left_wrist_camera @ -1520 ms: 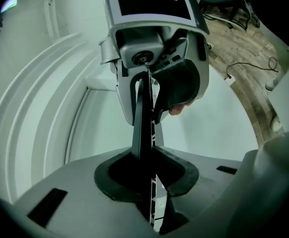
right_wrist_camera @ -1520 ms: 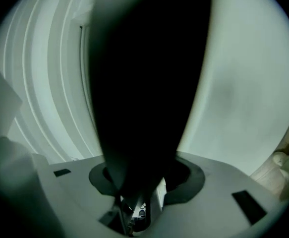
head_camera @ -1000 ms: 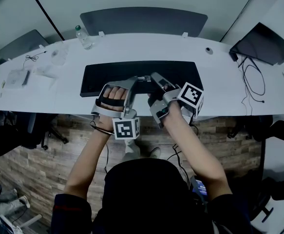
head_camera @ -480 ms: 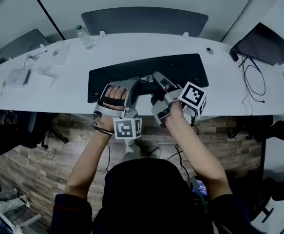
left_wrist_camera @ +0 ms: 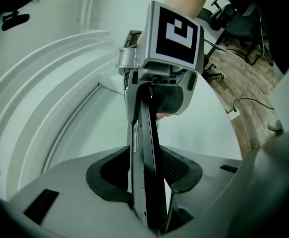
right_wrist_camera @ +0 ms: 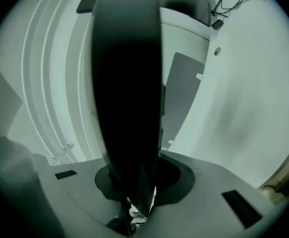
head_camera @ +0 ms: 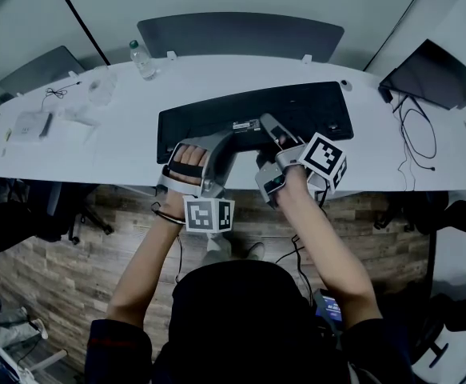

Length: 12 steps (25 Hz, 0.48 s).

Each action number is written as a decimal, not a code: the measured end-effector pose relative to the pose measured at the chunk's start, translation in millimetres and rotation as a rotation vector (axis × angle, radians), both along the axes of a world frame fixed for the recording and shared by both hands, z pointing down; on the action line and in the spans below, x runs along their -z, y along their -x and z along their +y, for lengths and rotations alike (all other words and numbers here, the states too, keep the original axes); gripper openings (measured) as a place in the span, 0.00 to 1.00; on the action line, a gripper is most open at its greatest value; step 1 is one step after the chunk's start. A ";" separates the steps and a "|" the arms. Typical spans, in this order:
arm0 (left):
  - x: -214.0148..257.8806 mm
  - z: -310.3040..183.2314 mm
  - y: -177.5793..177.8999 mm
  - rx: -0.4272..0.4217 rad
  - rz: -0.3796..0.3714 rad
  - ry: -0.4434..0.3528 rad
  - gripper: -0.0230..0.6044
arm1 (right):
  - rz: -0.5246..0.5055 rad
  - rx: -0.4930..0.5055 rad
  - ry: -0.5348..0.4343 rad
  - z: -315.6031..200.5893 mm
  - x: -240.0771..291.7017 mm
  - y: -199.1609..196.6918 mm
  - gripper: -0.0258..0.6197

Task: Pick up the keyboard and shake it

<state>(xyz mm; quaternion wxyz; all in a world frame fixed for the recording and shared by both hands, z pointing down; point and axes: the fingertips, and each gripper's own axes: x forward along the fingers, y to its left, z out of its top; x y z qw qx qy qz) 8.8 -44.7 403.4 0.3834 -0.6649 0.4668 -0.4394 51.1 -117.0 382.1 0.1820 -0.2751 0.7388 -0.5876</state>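
Black keyboard (head_camera: 312,110), labelled face up, sits slantwise over the white desk (head_camera: 97,146), taken at its near long edge. The right gripper (head_camera: 268,125) is clamped on that edge. The left gripper (head_camera: 226,138) jaws are opening, with the edge between them but not pressed.

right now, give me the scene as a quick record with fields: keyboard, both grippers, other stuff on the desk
keyboard: flat black keyboard, white label on its upward face, appears lifted over the curved white desk
left gripper: jaws opening, keyboard edge between them, a gap at one pad
right gripper: shut on the keyboard's near edge
desk, far left: clear plastic bottle with a green cap, upright
desk, right end: loose black cable
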 end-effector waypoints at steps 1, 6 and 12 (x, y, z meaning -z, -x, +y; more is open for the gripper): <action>0.5 1.2 0.8 -0.001 0.008 0.000 0.31 | 0.008 -0.001 -0.012 -0.6 2.1 0.1 0.15; -0.6 4.2 1.5 -0.010 0.035 0.015 0.34 | 0.064 -0.010 -0.083 -6.4 10.5 -2.4 0.15; -4.0 13.7 6.1 -0.014 0.066 0.025 0.35 | 0.171 -0.025 -0.208 -11.7 23.8 -8.8 0.15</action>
